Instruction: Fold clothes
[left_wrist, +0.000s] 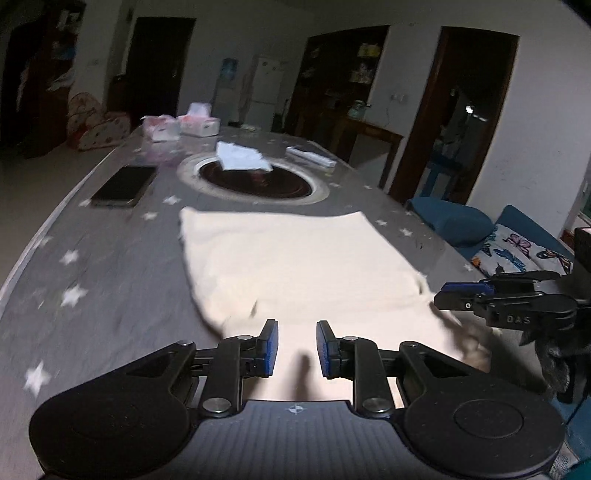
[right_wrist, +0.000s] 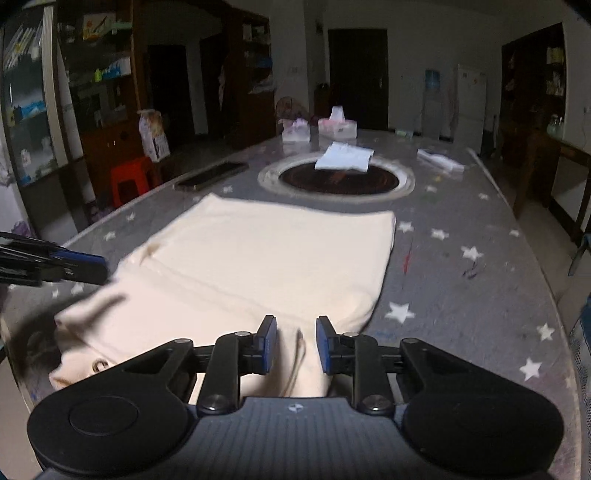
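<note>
Your table (left_wrist: 110, 280) is a long grey slab dotted with white stars, a round dark inset (left_wrist: 255, 181) at its middle. The cream garment (left_wrist: 295, 266), soft and partly folded, lies flat before you. Your left gripper (left_wrist: 296, 347) and right gripper (right_wrist: 296, 343) hover above its near edge, both released, blue pads apart.
</note>
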